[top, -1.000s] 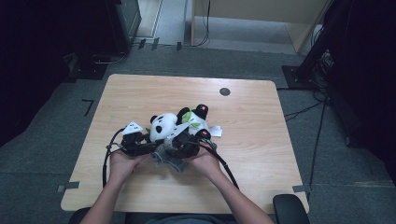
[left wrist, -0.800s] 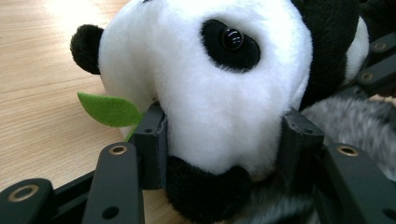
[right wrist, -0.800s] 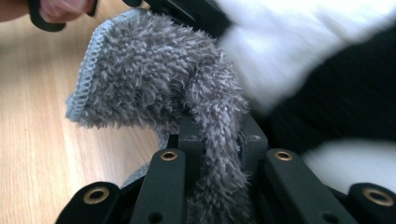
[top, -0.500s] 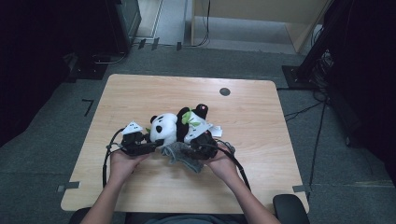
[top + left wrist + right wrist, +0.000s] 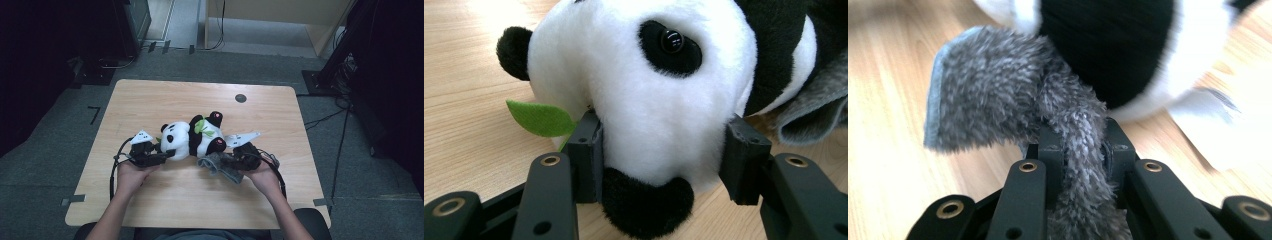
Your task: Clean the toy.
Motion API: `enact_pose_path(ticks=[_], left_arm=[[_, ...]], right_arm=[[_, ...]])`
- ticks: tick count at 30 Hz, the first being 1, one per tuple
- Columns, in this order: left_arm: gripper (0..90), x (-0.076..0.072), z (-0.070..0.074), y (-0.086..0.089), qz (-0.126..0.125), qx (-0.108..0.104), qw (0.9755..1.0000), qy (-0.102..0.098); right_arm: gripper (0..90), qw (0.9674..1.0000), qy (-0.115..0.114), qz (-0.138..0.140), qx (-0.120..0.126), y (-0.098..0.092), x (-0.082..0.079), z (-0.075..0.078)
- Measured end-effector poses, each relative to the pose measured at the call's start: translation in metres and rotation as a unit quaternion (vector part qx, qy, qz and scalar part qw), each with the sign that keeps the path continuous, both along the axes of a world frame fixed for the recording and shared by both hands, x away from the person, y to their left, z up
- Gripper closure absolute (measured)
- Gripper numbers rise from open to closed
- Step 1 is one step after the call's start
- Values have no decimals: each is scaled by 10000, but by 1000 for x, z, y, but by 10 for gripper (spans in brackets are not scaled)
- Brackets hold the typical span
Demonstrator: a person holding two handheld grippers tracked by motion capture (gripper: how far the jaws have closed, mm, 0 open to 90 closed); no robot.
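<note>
since the earlier frames the right gripper (image 5: 234,161) had dragged the shaggy grey fleece cloth (image 5: 220,166) out sideways, away from the left gripper (image 5: 161,156), so the two hands stood farther apart. by my reading the cloth was mostly pulled off the soft black-and-white plush panda toy (image 5: 192,137) but not yet free, one corner tucked against its dark body just ahead of the right jaws, which were pinched tight on a gathered fold. the left jaws clamped the panda's white head, steadying it on the pale wooden table (image 5: 150,100), a green felt leaf (image 5: 540,118) just beside one pad.
</note>
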State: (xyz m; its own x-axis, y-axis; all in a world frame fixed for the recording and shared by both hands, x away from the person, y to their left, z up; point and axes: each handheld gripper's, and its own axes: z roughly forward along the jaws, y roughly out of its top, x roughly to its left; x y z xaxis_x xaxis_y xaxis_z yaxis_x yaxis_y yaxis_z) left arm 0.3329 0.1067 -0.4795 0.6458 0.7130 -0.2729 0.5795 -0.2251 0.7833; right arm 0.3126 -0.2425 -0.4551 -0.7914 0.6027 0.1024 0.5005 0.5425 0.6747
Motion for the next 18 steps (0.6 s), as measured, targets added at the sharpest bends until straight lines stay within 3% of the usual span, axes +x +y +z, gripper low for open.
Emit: enact_pose_path(ticks=[6, 10, 14, 18], left_arm=[[449, 0, 0, 0, -32, 31, 10000, -20], [450, 0, 0, 0, -41, 39, 10000, -24], [450, -1, 0, 0, -64, 72, 9999, -42], [451, -1, 0, 0, -71, 75, 9999, -48]], right_arm=[[764, 9998, 7, -155, -110, -20, 8, 0], [765, 9986, 20, -525, 18, -34, 24, -1], [766, 9966, 92, -795, 212, -36, 40, -5], [767, 9952, 89, -953, 177, -30, 55, -5]])
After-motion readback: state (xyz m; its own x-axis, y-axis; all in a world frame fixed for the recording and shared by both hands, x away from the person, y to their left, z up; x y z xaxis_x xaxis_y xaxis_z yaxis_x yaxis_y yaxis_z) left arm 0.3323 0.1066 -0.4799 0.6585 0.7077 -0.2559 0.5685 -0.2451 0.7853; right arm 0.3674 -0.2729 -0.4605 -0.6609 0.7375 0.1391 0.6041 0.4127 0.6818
